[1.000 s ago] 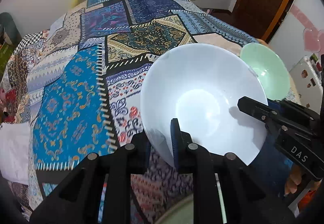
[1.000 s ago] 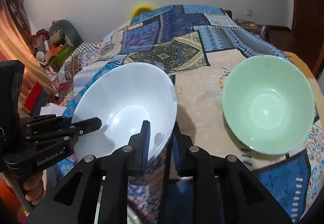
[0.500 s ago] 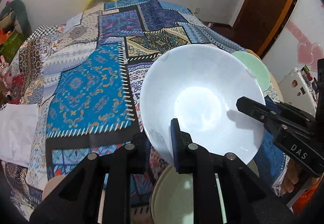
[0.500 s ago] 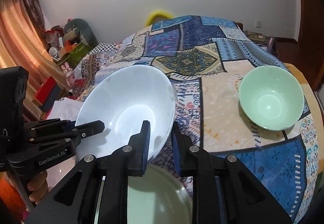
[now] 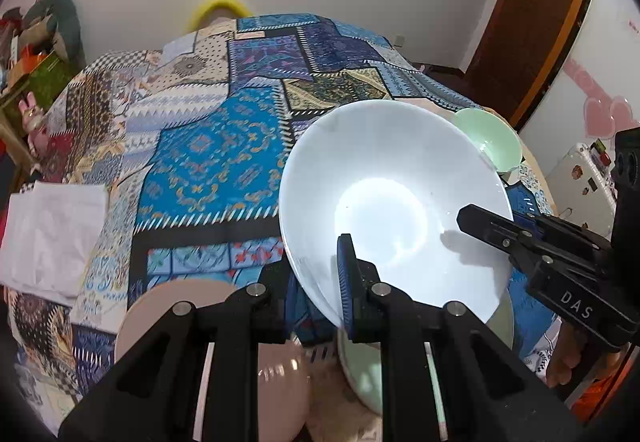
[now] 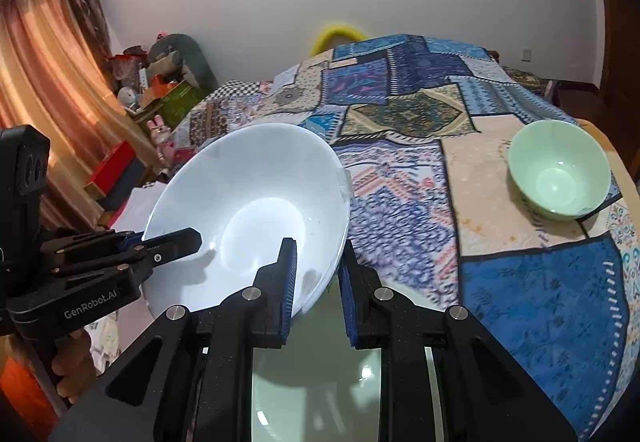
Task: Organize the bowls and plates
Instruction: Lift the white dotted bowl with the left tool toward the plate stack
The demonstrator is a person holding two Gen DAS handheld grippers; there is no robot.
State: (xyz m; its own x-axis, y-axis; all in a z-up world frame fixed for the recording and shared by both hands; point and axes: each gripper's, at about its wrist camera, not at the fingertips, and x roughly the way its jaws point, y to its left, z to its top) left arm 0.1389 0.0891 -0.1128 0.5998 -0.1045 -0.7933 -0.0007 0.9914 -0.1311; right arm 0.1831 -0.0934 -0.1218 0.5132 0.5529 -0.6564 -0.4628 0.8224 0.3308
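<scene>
white bowl (image 5: 394, 210): you're holding it tilted in the air, over the near bed edge, above a green plate (image 6: 316, 382)
left gripper (image 5: 318, 282): clamping the bowl's near-left rim, one finger inside, one outside
right gripper (image 6: 316, 274): pinching the opposite rim, narrow, same way
step: you're carrying the bowl two-handed, looks mid-transfer, not yet set down
green bowl (image 6: 560, 170): sitting upright on the quilt (image 6: 540, 302), well apart to your right
pink plate (image 5: 168, 306): lying near, left of the green plate
next: you're likely needing to level the bowl and pick a stacking spot; releasing one side early is risking a slip
</scene>
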